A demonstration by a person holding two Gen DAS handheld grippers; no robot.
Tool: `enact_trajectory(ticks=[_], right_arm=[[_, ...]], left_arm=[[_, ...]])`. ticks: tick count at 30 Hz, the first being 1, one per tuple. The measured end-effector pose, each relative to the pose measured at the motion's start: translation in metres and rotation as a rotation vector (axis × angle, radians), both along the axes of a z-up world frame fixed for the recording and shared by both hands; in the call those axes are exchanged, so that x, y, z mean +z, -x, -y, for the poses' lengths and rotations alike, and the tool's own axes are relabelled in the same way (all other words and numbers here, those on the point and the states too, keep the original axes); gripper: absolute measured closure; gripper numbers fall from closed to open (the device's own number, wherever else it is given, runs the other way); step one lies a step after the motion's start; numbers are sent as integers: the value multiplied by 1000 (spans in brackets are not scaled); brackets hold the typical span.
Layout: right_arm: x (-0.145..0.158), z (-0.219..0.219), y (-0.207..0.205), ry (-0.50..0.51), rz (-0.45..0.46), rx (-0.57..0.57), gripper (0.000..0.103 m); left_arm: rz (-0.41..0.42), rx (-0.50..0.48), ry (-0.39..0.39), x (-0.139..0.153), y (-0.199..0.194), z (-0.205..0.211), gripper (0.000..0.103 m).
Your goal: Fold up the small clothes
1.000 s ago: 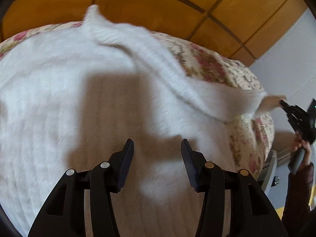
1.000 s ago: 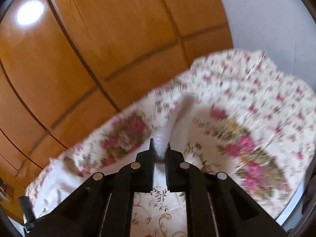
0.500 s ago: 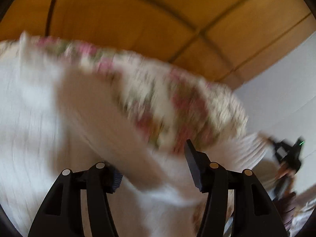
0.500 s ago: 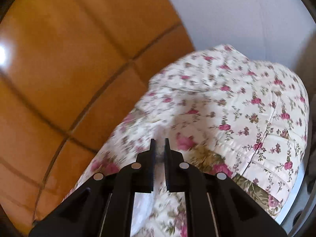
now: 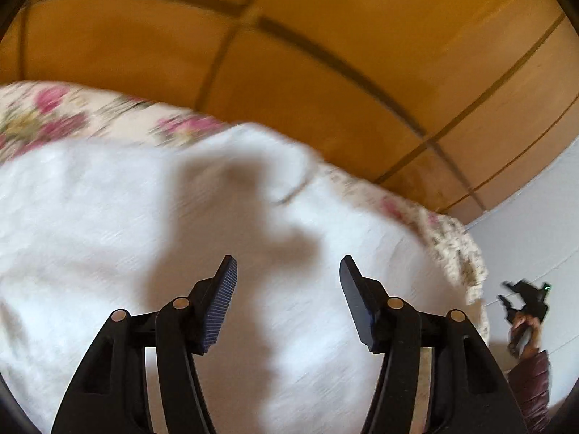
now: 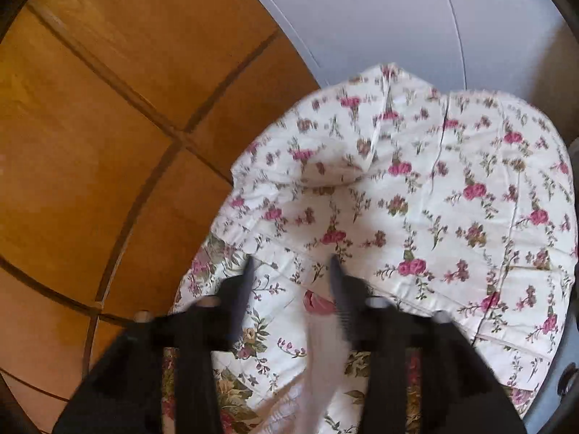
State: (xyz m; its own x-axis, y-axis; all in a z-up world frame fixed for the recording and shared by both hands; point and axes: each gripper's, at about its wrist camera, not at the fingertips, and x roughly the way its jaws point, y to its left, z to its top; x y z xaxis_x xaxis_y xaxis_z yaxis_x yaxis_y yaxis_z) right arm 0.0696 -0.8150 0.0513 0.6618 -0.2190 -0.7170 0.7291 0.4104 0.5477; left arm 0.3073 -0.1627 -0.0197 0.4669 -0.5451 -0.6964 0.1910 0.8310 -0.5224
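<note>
White knit garment point(image 5: 108, 238) lies on the floral bedspread point(image 6: 452, 199), both claws point(image 5: 288, 271) point(image 6: 289, 264) spread and empty.

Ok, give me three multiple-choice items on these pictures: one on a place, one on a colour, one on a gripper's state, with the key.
1. Where does the white knitted garment lie?
A. On the flowered bedcover
B. On a bare wooden floor
C. In a basket

2. What colour are the flowers printed on the bedcover?
A. Blue
B. Pink
C. Yellow

3. How does the left gripper stand?
A. Shut on the garment
B. Shut on nothing
C. Open, above the garment

Key: 1 A, the left wrist view shows the white knit spread over the flowered cover, whose edge peeks out behind it. 2 B, the right wrist view shows pink roses on a cream ground. 3 C, its two fingers stand well apart with the white cloth seen in the gap, nothing between them.
</note>
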Motion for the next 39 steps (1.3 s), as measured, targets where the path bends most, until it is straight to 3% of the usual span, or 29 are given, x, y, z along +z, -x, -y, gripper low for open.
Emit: enact_trajectory(ticks=[1, 5, 8, 10, 13, 19, 21, 23, 27, 34, 39], right_arm=[[-5, -8, 12, -30, 50, 11, 34], [-20, -41, 61, -76, 149, 53, 33], [-39, -75, 97, -118, 104, 160, 37], [-51, -101, 112, -141, 94, 242, 38], [-66, -159, 110, -6, -62, 419, 45], [-95, -250, 50, 78, -87, 644, 55], [-100, -264, 28, 196, -135, 631, 60], [-99, -248, 18, 178, -114, 550, 66], [-79, -201, 5, 216, -81, 402, 61], [-56, -144, -98, 319, -172, 378, 55], [-50, -124, -78, 233, -87, 260, 46]], left_arm=[[-10, 1, -2, -3, 5, -10, 46], [-36, 32, -31, -23, 38, -46, 45], [-57, 62, -64, -34, 65, -69, 45], [-67, 77, -42, -39, 82, -81, 45], [-79, 119, -17, -42, 99, -94, 45], [-97, 124, 7, -42, 125, -88, 45], [-89, 113, -1, -40, 129, -82, 45], [-72, 97, -26, -39, 133, -75, 45], [-61, 69, -52, -42, 135, -69, 45], [-96, 90, -37, -53, 120, -63, 45], [-89, 90, -38, -49, 120, -62, 45]])
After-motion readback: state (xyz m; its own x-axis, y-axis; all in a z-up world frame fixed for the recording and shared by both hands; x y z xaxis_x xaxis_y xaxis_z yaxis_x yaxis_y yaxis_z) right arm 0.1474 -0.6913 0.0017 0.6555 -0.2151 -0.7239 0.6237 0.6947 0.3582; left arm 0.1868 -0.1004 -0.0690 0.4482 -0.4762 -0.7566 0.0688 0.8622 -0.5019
